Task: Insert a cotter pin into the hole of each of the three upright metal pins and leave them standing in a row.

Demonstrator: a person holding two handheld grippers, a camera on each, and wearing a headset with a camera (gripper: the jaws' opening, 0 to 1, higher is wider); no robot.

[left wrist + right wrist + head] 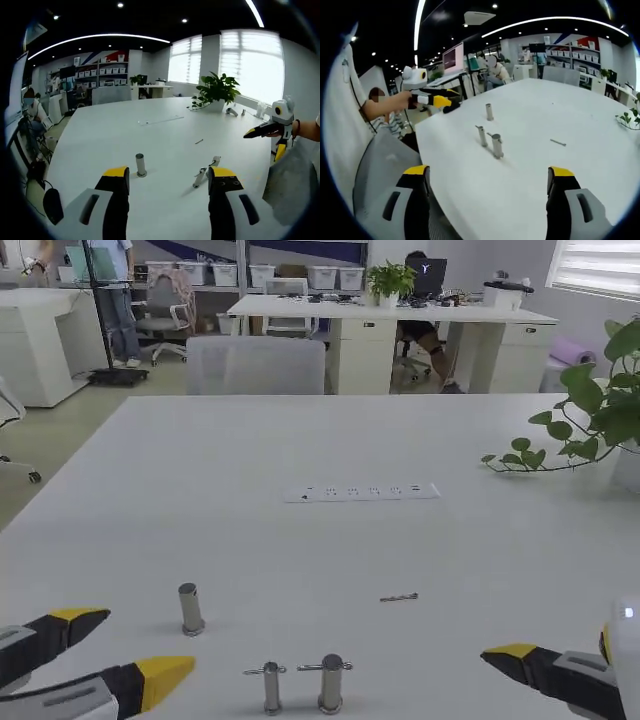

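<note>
Judging from the head view, two fitted pins [331, 685] are stood side by side nearest, cotter pins already through them. The bare pin [190, 608] is set farther left, and the loose cotter pin [398, 597] lies on the desk [320, 440] to the right. The left claw [120, 648] and right claw [555, 655] are held low at either side.

In the left gripper view, released, empty jaws are spread toward the bare pin [140, 164], likely for steadying it.

In the right gripper view, released, empty jaws are spread short of the loose cotter pin [558, 142], probably the next pickup.
</note>
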